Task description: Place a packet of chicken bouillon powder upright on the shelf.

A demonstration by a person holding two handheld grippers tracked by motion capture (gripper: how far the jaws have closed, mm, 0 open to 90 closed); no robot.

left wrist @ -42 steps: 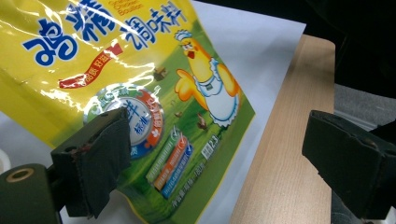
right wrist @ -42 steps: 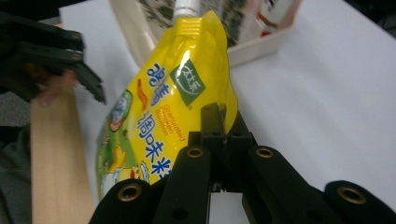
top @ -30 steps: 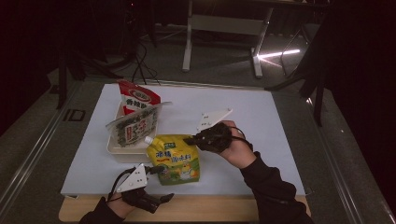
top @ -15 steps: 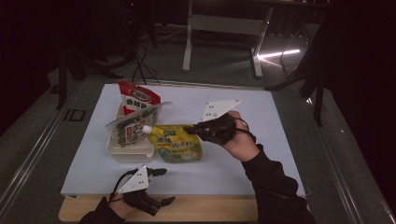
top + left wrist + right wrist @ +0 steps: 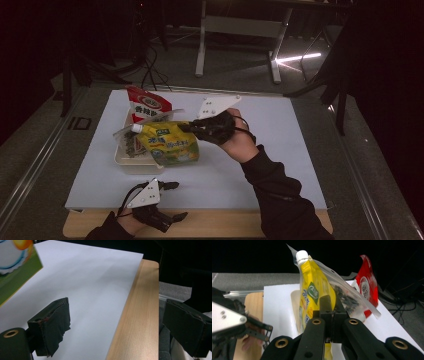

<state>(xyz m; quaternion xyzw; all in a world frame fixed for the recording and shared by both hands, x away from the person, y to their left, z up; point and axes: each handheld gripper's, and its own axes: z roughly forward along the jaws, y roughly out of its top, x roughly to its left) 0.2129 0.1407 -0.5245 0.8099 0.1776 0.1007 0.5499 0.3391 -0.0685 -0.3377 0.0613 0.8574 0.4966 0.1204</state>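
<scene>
Right tool point(image 5: 192, 129): jaws closed on the edge of a yellow spouted pouch point(image 5: 167, 144), held lifted with its white cap point(image 5: 301, 255) pointing left, over the right side of a cream tray point(image 5: 121, 159). The tray also carries a clear bag of dark contents point(image 5: 348, 298) and, at its far end, a red packet point(image 5: 147, 104). Left tool point(image 5: 175, 200): jaws wide apart, empty (at the near edge). White sheet point(image 5: 280, 145) covers the wooden surface point(image 5: 140, 315).

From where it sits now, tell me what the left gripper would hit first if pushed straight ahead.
Nothing close, it seems. The open left gripper points along the white sheet and bare wooden table edge. The green-and-yellow pouch lies off to one side; depth is unclear.
</scene>
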